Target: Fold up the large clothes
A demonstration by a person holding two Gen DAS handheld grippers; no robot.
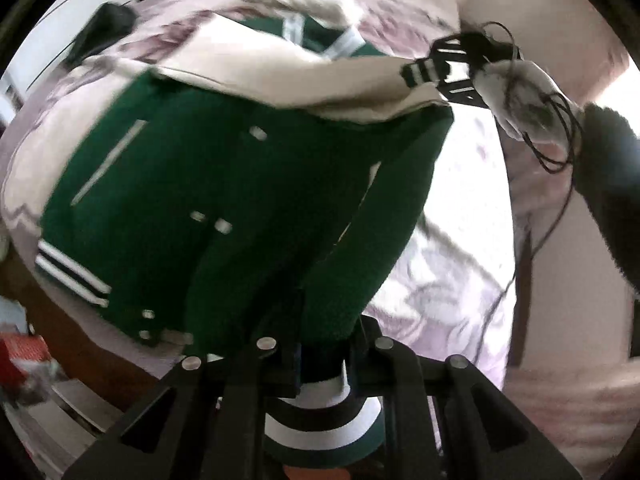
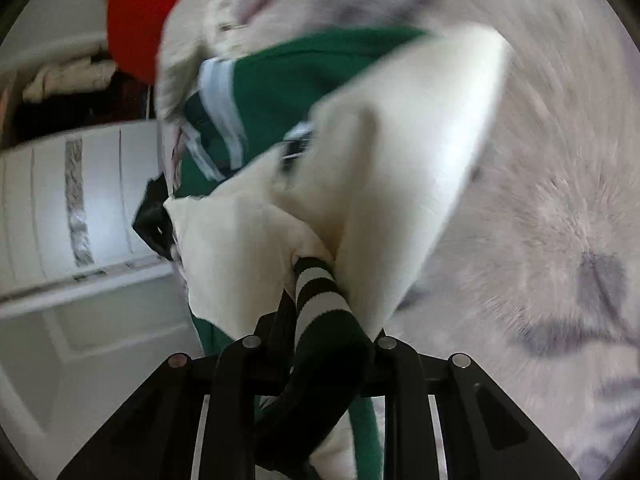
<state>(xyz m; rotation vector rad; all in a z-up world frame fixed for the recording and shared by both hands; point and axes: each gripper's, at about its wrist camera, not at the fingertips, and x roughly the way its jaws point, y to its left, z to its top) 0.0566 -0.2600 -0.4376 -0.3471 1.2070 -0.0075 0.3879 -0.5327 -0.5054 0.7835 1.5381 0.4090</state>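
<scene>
A green varsity jacket (image 1: 180, 200) with cream sleeves lies front-up on the bed, snaps and a pocket welt showing. My left gripper (image 1: 324, 344) is shut on the jacket's green hem corner, and its striped ribbing (image 1: 320, 420) hangs below the jaws, lifted off the bedding. In the left wrist view my right gripper (image 1: 440, 74) sits at the upper right, gripping the striped cuff of a cream sleeve (image 1: 320, 84) drawn across the chest. Seen from the right wrist, the right gripper (image 2: 320, 320) is shut on that black-and-white cuff (image 2: 320, 292), with the cream sleeve (image 2: 400, 160) bunched ahead over the green body (image 2: 300, 80).
Pale lilac patterned bedding (image 1: 460, 220) covers the bed. A red garment (image 2: 136, 20) lies at the far end. A dark object (image 1: 104, 24) rests on the bedding's upper left. White cabinet fronts (image 2: 80, 200) stand beside the bed. Cables trail from the gloved hand (image 1: 516, 96).
</scene>
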